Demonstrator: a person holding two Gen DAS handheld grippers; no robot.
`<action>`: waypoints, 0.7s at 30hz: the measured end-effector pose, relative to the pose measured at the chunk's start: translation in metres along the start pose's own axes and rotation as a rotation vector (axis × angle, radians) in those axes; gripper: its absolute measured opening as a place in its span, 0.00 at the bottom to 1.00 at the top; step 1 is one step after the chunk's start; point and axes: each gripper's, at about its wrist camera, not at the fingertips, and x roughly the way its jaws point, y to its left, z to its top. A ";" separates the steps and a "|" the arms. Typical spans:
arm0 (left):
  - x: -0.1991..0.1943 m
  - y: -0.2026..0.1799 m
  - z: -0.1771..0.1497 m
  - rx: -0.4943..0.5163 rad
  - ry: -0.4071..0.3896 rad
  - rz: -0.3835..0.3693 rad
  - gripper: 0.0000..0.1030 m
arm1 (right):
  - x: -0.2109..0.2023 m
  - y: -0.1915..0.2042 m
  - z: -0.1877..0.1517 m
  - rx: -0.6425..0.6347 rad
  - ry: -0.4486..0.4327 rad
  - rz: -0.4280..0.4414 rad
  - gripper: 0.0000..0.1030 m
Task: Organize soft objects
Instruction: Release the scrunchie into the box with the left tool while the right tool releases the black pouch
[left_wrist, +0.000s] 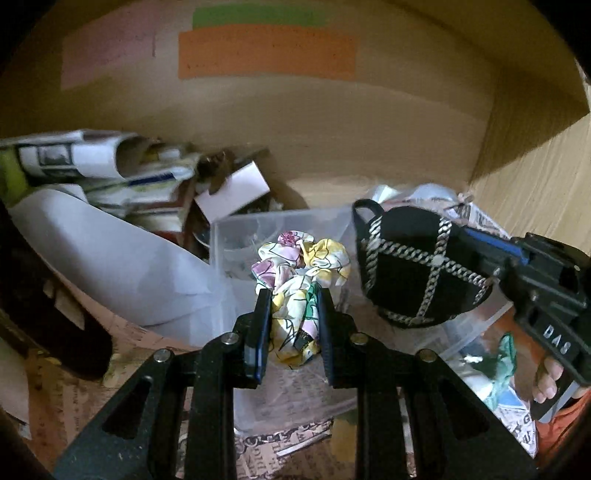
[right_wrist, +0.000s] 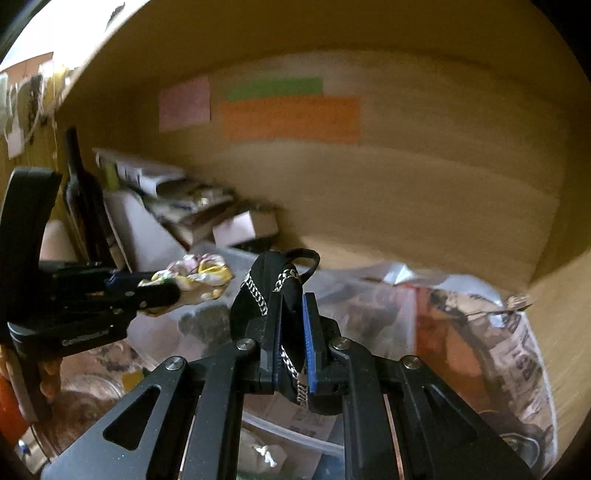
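A pink note (right_wrist: 184, 104), a green note (right_wrist: 275, 88) and an orange note (right_wrist: 291, 118) are stuck on the wooden back wall (right_wrist: 424, 177). A dark bottle (right_wrist: 82, 199) stands at left beside stacked papers (left_wrist: 110, 166). Clear plastic tubs (left_wrist: 280, 221) sit below.

I see my left gripper (left_wrist: 293, 295) with both fingers pressed onto something soft between them. My right gripper (right_wrist: 293, 325) is the same, closed tight, raised beside the left.

Sticky notes (right_wrist: 291, 110) on the back wall are too blurred to read.
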 end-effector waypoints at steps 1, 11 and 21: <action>0.004 0.000 0.000 0.001 0.010 -0.002 0.23 | 0.004 0.000 -0.001 -0.004 0.014 0.003 0.09; 0.021 -0.003 -0.003 0.019 0.064 -0.013 0.30 | 0.030 0.002 -0.013 -0.029 0.136 0.009 0.09; -0.003 -0.005 -0.003 0.018 0.010 -0.021 0.52 | 0.018 0.004 -0.006 -0.042 0.101 -0.006 0.38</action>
